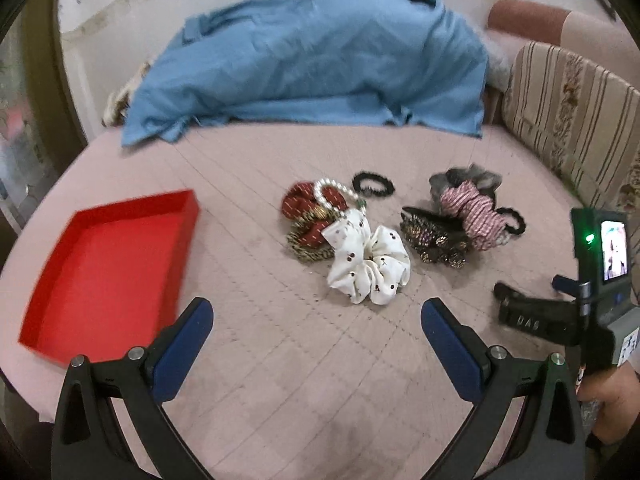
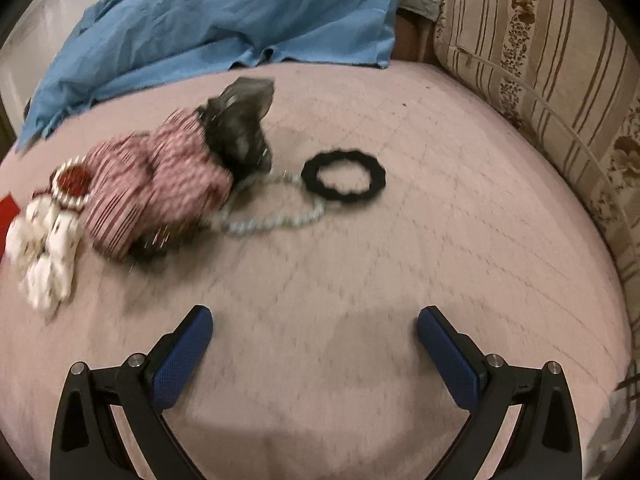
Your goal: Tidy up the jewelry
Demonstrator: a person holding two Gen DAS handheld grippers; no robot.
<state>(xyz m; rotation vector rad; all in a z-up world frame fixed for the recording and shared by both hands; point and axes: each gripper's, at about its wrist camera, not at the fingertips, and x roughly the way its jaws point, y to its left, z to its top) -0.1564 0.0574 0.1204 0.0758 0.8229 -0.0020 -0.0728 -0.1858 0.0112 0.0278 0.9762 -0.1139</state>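
Left wrist view: left gripper (image 1: pixel 316 322) with blue-padded fingers (image 1: pixel 184 344) spread wide, nothing between them, hovering over a pink quilted bed (image 1: pixel 304 380). At nine o'clock, a red tray (image 1: pixel 108 272), shallow and bare inside. Just past twelve o'clock of the fingers, a white scrunchie (image 1: pixel 368 268) with small dark cherry prints, touching a red and gold scrunchie (image 1: pixel 310 224) at its ten o'clock, with a pearl bracelet (image 1: pixel 334 196) lying across both. Beyond, a thin black hair tie (image 1: pixel 374 186). At one o'clock, a dark sequined hair clip (image 1: pixel 434 236), a red-and-white striped scrunchie (image 1: pixel 476 216) leaning on it, a grey scrunchie (image 1: pixel 466 180) behind. At three o'clock, the right gripper (image 1: pixel 536 318) with its lit screen, a hand (image 1: pixel 610 400) on its handle. At twelve o'clock, far back, a blue cloth (image 1: pixel 312 60); at two o'clock, a striped floral cushion (image 1: pixel 568 120).

Right wrist view, blurred: right gripper (image 2: pixel 316 320) likewise wide open and empty above the bed (image 2: pixel 360 280). At twelve o'clock, a black ring-shaped hair tie (image 2: pixel 344 176), touching a silvery bead bracelet (image 2: pixel 272 216) at its eight o'clock. At ten o'clock, the striped scrunchie (image 2: pixel 160 184) with the grey scrunchie (image 2: pixel 240 128) behind it. At nine o'clock, the white scrunchie (image 2: pixel 44 256) and pearl bracelet (image 2: pixel 72 184). All pieces on the bed, none in the tray.
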